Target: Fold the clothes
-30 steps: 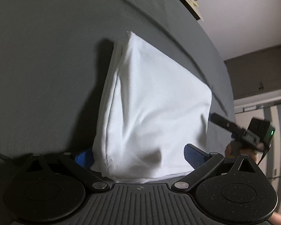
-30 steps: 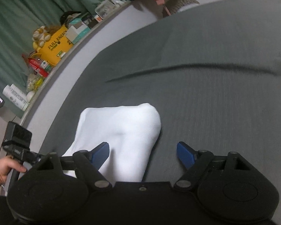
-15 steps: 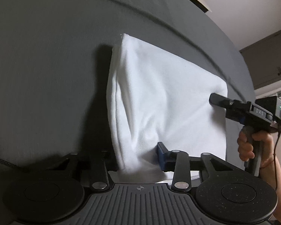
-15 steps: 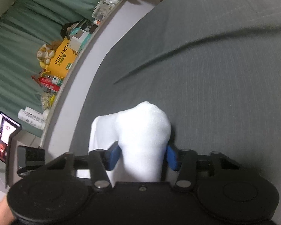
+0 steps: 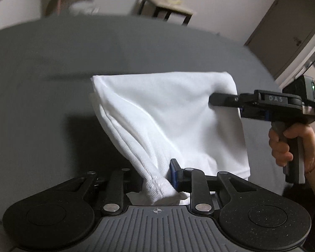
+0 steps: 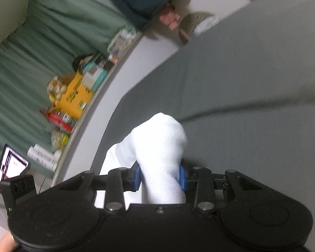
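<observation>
Far left of the left wrist view: only the grey bed cover (image 5: pixel 42 79), smooth, blurred by motion, with a dark shadow under the cloth. Toward the middle: a white garment (image 5: pixel 168 113), already folded into several layers, lifted off the cover and stretched between the two tools. At the lower edge: the left gripper (image 5: pixel 157 176) clenched on a bunched corner of the garment, one blue pad pressed against the ribbed hem, the opposite pad hidden behind the cloth. Further right: the right gripper (image 5: pixel 222 100) biting the far upper corner, handle wrapped by the person's hand (image 5: pixel 283 145).

In the right wrist view, left side: a shelf of clutter with a yellow box (image 6: pixel 76 99) against a green curtain (image 6: pixel 31 63), well apart from the work. Centre: the same white garment (image 6: pixel 160 151) humped between the blue pads of the right gripper (image 6: pixel 160 177), squeezed tight on it, grey cover beyond.

Handling, as a judgement: light, soft knit, limp, no stiffness of its own, sagging in diagonal creases between the two grips; not slippery against the pads, not fragile, yet layers prone to sliding apart if one corner drops. Best held as now, at two corners of one edge, all layers pinched together, kept taut. Possibly a T-shirt, though blur and folding leave that unsure.
</observation>
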The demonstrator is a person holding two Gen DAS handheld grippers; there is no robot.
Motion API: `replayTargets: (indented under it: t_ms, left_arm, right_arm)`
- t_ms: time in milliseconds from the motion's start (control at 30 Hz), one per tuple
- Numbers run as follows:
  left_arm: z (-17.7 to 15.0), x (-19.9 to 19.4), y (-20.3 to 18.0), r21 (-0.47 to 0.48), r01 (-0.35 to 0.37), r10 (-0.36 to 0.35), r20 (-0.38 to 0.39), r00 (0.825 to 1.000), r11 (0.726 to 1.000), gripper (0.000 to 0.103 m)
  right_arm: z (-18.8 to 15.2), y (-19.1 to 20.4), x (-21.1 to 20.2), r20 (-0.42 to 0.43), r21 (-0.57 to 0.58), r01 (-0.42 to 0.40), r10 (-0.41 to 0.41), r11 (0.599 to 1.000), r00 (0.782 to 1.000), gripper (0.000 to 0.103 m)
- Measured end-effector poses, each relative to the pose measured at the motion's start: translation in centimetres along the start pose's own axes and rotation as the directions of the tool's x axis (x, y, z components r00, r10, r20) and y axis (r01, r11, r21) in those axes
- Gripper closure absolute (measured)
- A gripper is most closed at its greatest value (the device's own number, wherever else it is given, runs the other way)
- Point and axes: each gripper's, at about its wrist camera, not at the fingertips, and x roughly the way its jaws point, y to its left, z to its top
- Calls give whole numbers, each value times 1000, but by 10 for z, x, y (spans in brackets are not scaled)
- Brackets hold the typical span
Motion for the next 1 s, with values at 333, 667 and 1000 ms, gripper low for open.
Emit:
replayTargets:
  t_ms: [333, 667, 1000]
  left_arm:
    - [70, 99, -94, 31, 198, -201, 119, 972, 980, 78]
    - [123, 233, -181, -45, 288, -281, 130, 951, 956, 78]
    - [75, 259, -164, -203, 366, -332, 183, 925, 908, 67]
  right_arm:
    - [103, -63, -106, 97, -72, 185, -178, 980, 979, 70]
    - [179, -172, -129, 81, -18, 347, -344, 938, 935, 70]
    - [158, -242, -115, 100, 101, 365, -375, 925, 922, 41]
